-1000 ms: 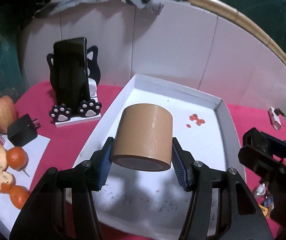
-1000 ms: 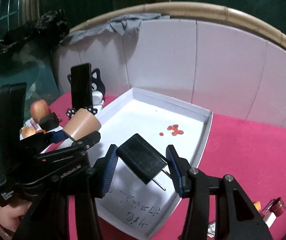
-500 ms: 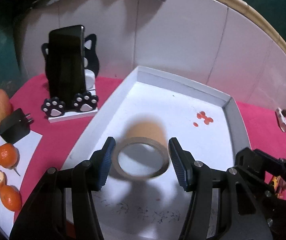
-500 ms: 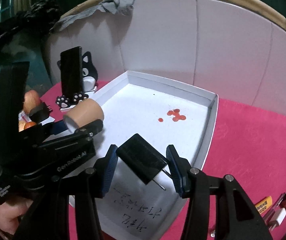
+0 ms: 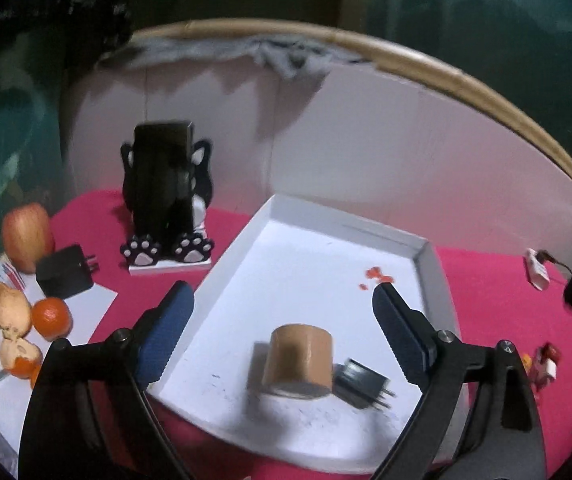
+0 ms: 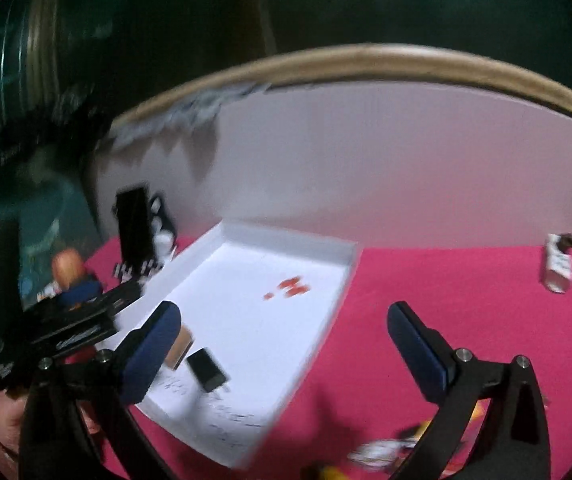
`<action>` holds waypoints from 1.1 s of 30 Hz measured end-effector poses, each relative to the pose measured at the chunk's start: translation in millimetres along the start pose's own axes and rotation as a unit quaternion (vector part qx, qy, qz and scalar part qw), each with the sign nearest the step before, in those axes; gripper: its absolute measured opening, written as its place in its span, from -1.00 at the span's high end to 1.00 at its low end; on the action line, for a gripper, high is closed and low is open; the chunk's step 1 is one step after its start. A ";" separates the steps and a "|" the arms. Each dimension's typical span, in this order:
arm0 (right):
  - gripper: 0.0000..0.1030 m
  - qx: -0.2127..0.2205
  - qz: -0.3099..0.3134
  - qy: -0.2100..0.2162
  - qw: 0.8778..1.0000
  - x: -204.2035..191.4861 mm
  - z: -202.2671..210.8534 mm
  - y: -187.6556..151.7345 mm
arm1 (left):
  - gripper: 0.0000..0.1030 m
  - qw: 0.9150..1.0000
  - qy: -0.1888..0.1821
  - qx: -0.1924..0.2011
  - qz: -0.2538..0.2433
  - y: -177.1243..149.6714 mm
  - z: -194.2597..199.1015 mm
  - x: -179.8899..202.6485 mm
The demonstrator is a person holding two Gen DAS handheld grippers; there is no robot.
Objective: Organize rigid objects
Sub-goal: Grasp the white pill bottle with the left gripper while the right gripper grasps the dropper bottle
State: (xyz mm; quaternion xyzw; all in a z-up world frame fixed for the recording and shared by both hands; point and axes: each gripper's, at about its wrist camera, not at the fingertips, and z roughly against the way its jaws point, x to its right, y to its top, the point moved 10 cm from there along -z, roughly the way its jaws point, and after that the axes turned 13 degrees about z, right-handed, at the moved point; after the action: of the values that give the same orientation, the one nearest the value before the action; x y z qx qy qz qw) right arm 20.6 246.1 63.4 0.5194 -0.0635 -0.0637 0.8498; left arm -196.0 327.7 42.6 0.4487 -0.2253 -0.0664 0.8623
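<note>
A tan tape roll (image 5: 300,360) stands on the floor of the white tray (image 5: 350,232), near its front edge. A black plug charger (image 5: 362,390) lies right beside it. My left gripper (image 5: 282,300) hovers over them; its jaws are opening and nothing is between them. In the right wrist view the charger (image 6: 206,370) lies free in the tray (image 6: 286,240), and the tape roll (image 6: 180,346) is half hidden behind a blue pad. My right gripper (image 6: 284,312) is empty, its jaws opening wide above the tray's right rim. The left gripper (image 6: 66,320) shows at the left.
On the pink cloth left of the tray are a phone on a cat stand (image 5: 162,192), an apple (image 5: 26,236), a second black charger (image 5: 64,276) and oranges (image 5: 50,318) with peel. A white plug (image 5: 536,274) and small items (image 5: 542,364) lie to the right.
Both grippers let go: the tape roll and the charger now rest in the tray. Both sets of jaws spread wide, and the grippers pulled back and rose.
</note>
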 end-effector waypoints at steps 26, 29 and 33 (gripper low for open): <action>-0.83 -0.139 -0.031 0.006 0.990 51.9 52.4 -146.9 | -0.77 0.962 -0.072 -0.213 -0.153 -201.8 24.3 128.4; -0.38 -0.166 -0.003 0.018 0.986 38.3 38.2 -153.5 | -0.46 0.961 -0.060 -0.222 -0.151 -206.7 18.4 115.0; -0.07 -0.196 0.030 0.025 0.980 25.2 22.1 -161.7 | 0.03 0.962 -0.073 -0.217 -0.151 -200.8 21.8 103.5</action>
State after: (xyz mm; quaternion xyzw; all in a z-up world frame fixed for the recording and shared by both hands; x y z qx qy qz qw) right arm 34.7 149.2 -69.6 0.3418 -0.0440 -0.0363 0.9380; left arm -96.1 160.5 -74.0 0.2736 -0.1973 -0.2755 0.9002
